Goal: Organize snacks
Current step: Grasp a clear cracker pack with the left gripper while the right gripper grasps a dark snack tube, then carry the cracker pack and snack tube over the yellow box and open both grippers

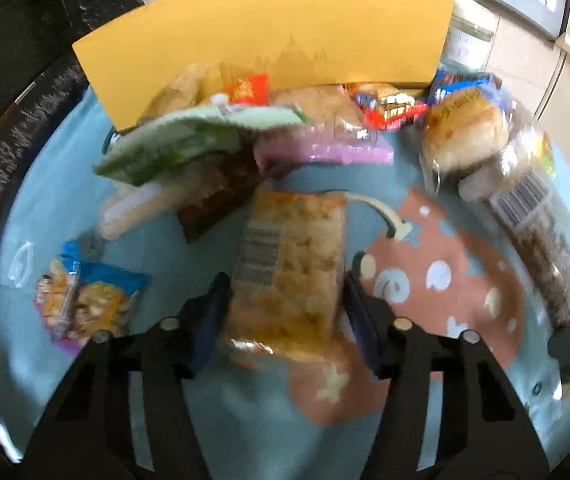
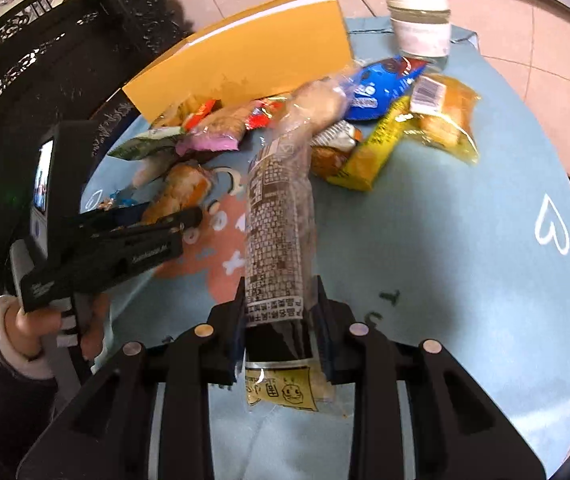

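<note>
My left gripper (image 1: 285, 292) is shut on a clear-wrapped golden cracker pack (image 1: 293, 264), held over the blue tablecloth (image 1: 53, 200). My right gripper (image 2: 279, 300) is shut on a long dark printed snack pack (image 2: 279, 216) that reaches toward the pile; this pack shows at the right in the left wrist view (image 1: 541, 232). A yellow box (image 1: 261, 28) stands at the table's back with several snacks in front of it; it also shows in the right wrist view (image 2: 245, 48). The left gripper shows at the left of the right wrist view (image 2: 189, 216).
Loose snacks lie around: a green pack (image 1: 181, 140), a pink pack (image 1: 325, 148), a bun pack (image 1: 465, 128), a small blue pack (image 1: 89, 296), a blue bag (image 2: 381, 80) and yellow packs (image 2: 377, 148). A white-lidded jar (image 2: 421, 16) stands at the far edge. Dark carved furniture (image 2: 45, 60) stands left.
</note>
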The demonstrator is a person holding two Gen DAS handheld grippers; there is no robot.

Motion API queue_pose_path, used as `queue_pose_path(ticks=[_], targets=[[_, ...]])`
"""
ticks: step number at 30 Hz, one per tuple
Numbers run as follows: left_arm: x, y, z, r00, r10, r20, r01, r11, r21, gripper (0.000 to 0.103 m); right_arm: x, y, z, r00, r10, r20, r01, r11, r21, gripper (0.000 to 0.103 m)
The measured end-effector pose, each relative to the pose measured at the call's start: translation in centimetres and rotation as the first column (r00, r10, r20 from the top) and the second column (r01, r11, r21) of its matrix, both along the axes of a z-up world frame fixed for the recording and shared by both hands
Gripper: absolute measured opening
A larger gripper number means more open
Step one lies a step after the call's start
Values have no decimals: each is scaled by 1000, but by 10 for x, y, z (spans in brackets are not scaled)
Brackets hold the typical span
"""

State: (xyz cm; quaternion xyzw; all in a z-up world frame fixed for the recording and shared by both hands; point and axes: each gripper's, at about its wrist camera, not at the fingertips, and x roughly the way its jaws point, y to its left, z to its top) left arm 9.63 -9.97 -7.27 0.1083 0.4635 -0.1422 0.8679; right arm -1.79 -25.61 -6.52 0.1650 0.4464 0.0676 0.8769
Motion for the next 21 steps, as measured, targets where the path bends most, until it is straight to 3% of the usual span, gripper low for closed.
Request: queue_pose_path(ticks=[6,10,21], targets=[[-8,1,6,1000,-20,3,20,1000,-14,46,-5,-2,2,1000,-8,16,7,1000,21,30],[-29,13,32,998,-42,55,45,997,-57,46,-10,-4,11,999,-12,43,11,1000,26,30],[-50,50,113,982,8,190,17,991,-133,46,-15,4,57,989,6,149,-7,1000,6,30]])
